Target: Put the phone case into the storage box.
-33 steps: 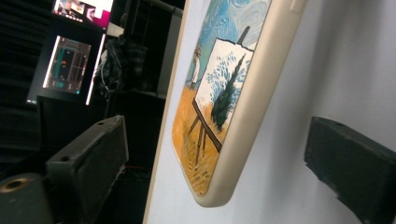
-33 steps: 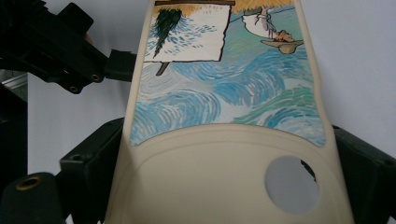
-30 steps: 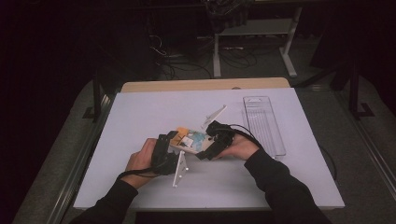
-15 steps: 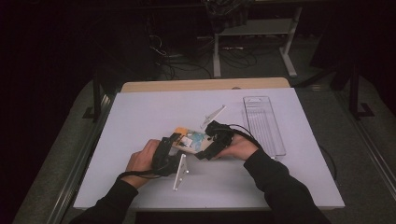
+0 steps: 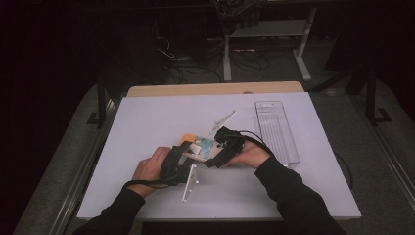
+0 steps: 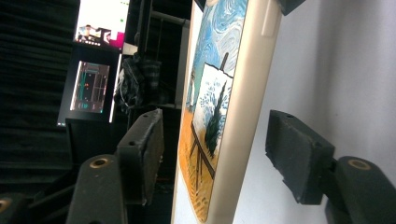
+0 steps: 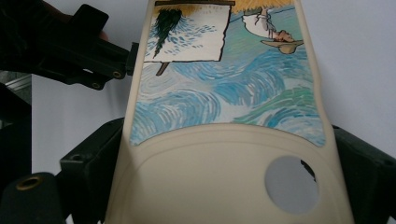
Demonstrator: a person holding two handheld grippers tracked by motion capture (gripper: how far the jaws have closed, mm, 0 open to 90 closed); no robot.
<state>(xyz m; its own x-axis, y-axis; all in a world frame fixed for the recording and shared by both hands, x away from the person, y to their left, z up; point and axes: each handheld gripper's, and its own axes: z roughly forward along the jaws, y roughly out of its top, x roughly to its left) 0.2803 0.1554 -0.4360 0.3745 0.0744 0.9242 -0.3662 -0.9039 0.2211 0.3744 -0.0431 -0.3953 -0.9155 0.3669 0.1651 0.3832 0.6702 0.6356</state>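
White table (image 5: 147, 122): right gripper (image 5: 211, 161) clamps phone case (image 5: 200, 147); left gripper (image 5: 182, 157) closing, pads apart.

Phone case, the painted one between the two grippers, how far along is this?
Done: the right gripper grips the phone case by its edges at the camera-hole end. In hand: the left gripper has just been closing its jaws around the other end, with gaps showing at both pads. Left: a firm second grip, then probably moving the case, perhaps to the clear tray.
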